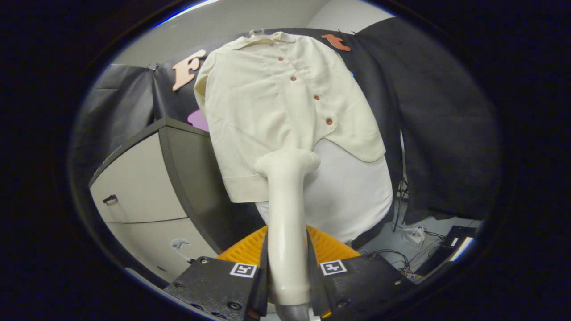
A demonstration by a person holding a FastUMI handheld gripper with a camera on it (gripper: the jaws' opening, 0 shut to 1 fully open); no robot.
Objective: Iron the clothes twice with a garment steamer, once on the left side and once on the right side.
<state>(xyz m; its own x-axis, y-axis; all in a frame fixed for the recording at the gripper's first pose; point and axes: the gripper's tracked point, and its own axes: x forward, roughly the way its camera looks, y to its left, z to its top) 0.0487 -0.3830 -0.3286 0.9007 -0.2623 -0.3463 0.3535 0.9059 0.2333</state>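
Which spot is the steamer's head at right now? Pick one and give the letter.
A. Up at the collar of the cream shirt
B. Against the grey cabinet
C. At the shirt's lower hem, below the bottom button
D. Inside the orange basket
C: the tool is shut on the cream plastic garment steamer, whose head sits at the lower hem of the cream button-front shirt, below the lowest brown button.

steamer (pixel 287 214) clamped between tongs (pixel 287 276), head against shirt (pixel 276 107) hanging ahead, cabinet (pixel 142 187) left of shirt
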